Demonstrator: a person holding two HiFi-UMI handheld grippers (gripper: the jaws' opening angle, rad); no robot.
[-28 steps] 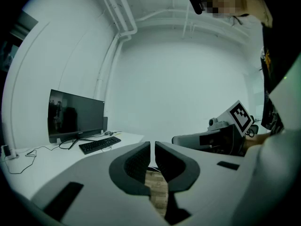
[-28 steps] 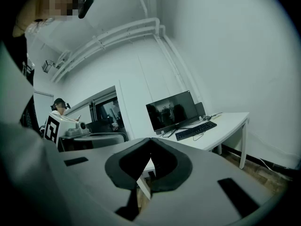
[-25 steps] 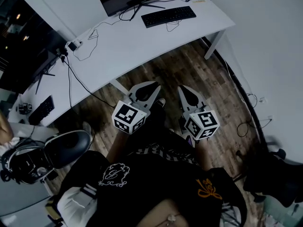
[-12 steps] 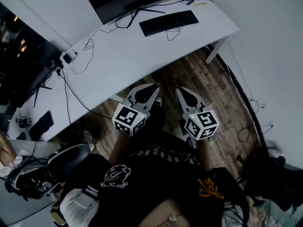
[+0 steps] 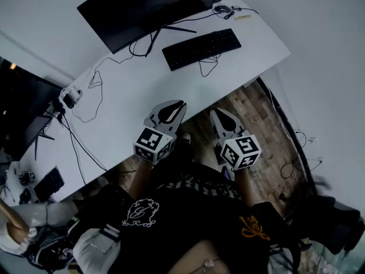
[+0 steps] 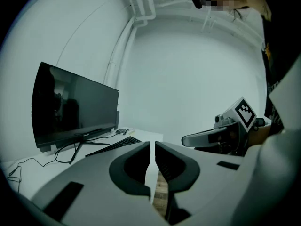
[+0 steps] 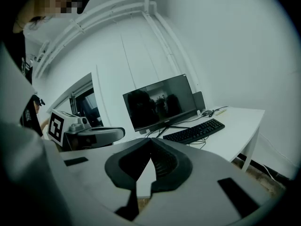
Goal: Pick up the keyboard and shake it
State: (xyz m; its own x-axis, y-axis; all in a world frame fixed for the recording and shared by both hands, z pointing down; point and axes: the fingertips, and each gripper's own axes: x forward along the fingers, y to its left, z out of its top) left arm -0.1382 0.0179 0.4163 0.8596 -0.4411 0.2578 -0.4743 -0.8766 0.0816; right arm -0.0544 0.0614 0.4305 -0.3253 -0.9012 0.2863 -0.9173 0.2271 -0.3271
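A black keyboard (image 5: 201,48) lies flat on the white desk (image 5: 131,90), in front of the dark monitor (image 5: 148,7). It also shows in the left gripper view (image 6: 113,145) and in the right gripper view (image 7: 194,131), still some way ahead of both grippers. My left gripper (image 5: 181,103) is shut with nothing in it, its tips over the desk's front edge. My right gripper (image 5: 214,112) is shut and holds nothing, and hangs over the wooden floor just short of the desk. In the gripper views the left jaws (image 6: 152,146) and right jaws (image 7: 150,141) meet at their tips.
A mouse (image 5: 221,8) and loose cables (image 5: 205,67) lie by the keyboard, and a power strip (image 5: 69,96) sits at the desk's left. A second desk with a small keyboard (image 5: 48,182) stands at far left. Wooden floor (image 5: 268,124) and cables run along the right wall.
Both grippers have moved forward toward the desk, still shut. The desk, monitor and keyboard now sit lower and larger in the head view, and the left gripper's tips have reached the desk's edge.
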